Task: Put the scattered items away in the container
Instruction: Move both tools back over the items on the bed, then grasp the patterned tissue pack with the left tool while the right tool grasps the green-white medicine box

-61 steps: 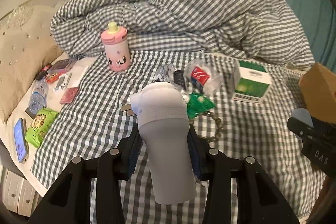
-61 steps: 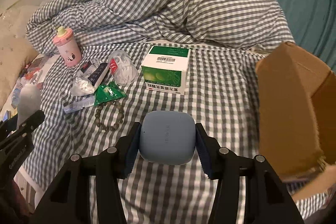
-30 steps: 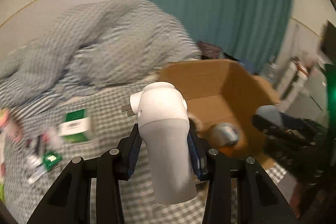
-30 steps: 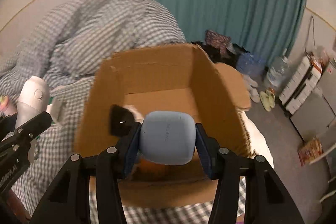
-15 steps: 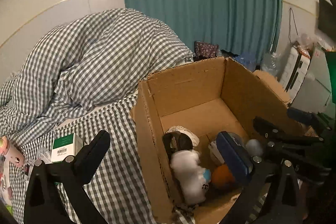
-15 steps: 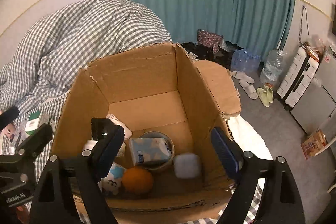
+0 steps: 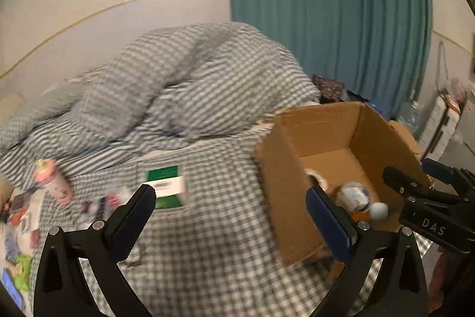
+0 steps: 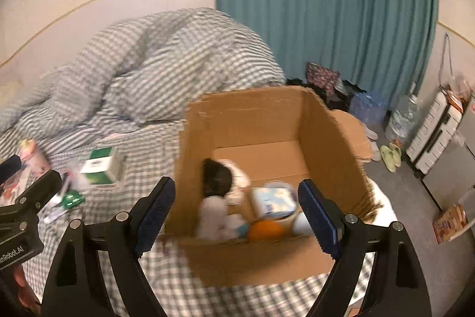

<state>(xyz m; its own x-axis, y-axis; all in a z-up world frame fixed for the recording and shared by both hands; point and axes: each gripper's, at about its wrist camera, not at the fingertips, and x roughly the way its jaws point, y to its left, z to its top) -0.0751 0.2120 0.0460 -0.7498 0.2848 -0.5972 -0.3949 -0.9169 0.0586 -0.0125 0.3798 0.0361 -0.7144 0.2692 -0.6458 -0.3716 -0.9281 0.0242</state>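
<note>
The cardboard box (image 8: 261,121) stands open on the checked bed and also shows in the left wrist view (image 7: 323,124). Inside lie the white-grey bottle (image 8: 212,213), the blue earbud case (image 8: 301,223), an orange (image 8: 265,229), a tissue pack in a bowl (image 8: 274,199) and a black-and-white item (image 8: 219,173). My right gripper (image 8: 236,210) is open and empty over the box's near side. My left gripper (image 7: 231,216) is open and empty over the bed left of the box. A green-white carton (image 7: 166,186), a pink bottle (image 7: 52,181) and small items (image 7: 17,225) lie scattered at left.
A rumpled checked duvet (image 7: 178,85) fills the back of the bed. A teal curtain (image 8: 326,5) hangs behind the box. Floor clutter, slippers (image 8: 392,155) and a white suitcase (image 8: 436,132) lie right of the bed. The views are motion-blurred.
Both grippers opened and dropped the white-grey bottle and the blue earbud case into the box. Since half a second ago both views have swung left, back toward the scattered items.
</note>
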